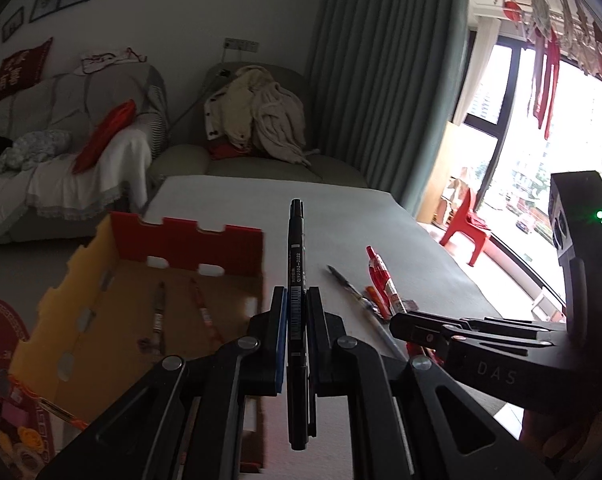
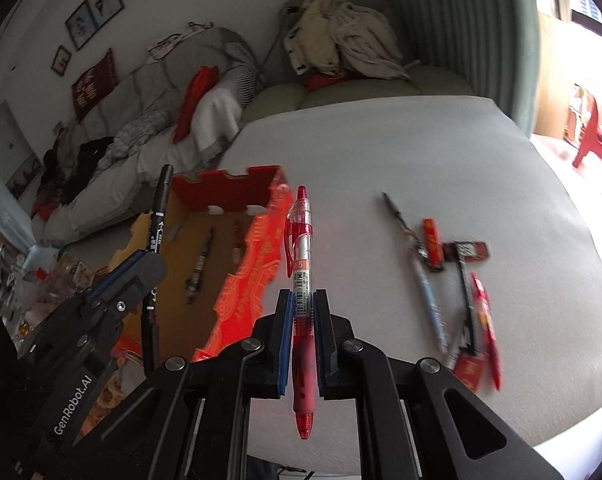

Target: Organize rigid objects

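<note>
**Two pens held, box wall ahead**

We are clamping a black marker pen [image 1: 296, 304] in the left gripper [image 1: 297, 320] and a red gel pen [image 2: 303, 280] in the right gripper [image 2: 303, 312]. Either could pivot and slip, or strike the red-and-yellow cardboard box [image 1: 189, 240] wall ahead-left. Loose pens [image 2: 453, 280] are lying ahead-right on the white surface [image 2: 421, 152].
</note>
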